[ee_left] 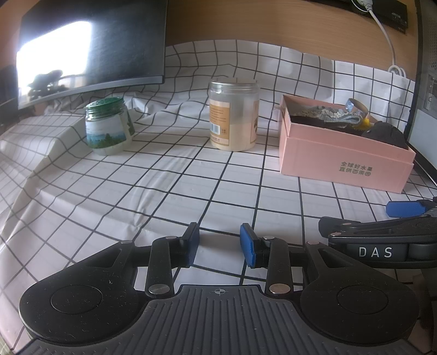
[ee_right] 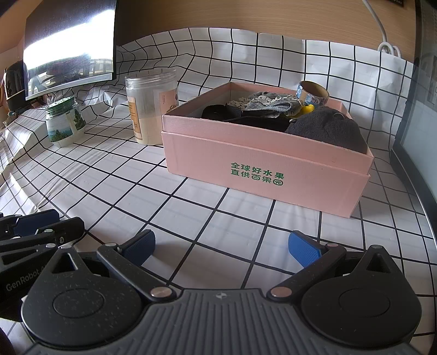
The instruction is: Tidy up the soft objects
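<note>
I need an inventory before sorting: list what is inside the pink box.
In the pink box: a dark grey fleece piece, grey patterned cloth, black fabric, something yellow, and a tape roll at the back. Whatever lies beneath them is covered.

A white cloth (ee_right: 218, 213) with a thin black grid covers the counter. On the right stands a pale pink box (ee_right: 262, 166) with green printed characters on its near side. Inside it lie a dark grey cap (ee_right: 330, 131), a black piece (ee_right: 221, 110), a grey and white patterned cloth (ee_right: 267, 102), something small and yellow (ee_right: 307, 109), and a brown tape roll (ee_right: 312, 92) with a blue and white printed band. To the left, a clear jar (ee_left: 233, 117) holds cream powder and wears an orange label. Further left, a small jar (ee_left: 108, 127) has a green lid and a green and blue landscape label. The fingers (ee_right: 304, 250) are blue on black frames. The far wall (ee_left: 273, 24) is light brown wood.
</note>
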Available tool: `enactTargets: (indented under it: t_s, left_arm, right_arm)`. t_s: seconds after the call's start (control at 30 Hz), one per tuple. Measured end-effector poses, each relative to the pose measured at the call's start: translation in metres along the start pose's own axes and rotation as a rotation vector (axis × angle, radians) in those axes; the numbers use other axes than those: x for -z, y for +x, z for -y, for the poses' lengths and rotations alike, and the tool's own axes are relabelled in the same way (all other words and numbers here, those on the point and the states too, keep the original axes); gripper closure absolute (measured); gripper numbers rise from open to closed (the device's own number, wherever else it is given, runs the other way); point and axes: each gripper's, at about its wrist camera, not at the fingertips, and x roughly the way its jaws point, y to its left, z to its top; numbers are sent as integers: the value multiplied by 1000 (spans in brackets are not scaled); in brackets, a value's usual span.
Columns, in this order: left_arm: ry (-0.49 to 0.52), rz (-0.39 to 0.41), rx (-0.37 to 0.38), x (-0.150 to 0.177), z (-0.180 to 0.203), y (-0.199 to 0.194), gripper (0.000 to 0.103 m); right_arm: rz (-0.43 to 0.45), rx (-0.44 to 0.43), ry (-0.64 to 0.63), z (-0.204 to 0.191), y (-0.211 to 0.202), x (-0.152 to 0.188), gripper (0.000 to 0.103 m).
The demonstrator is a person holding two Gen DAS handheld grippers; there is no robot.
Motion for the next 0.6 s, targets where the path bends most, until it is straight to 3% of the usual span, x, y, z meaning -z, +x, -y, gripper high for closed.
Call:
enactTargets:
  t_s: [0.6]
  left_arm:
    - [-6,0,3,0,-1,0,66]
  right_arm:
    - [0,0,0,0,0,0,0]
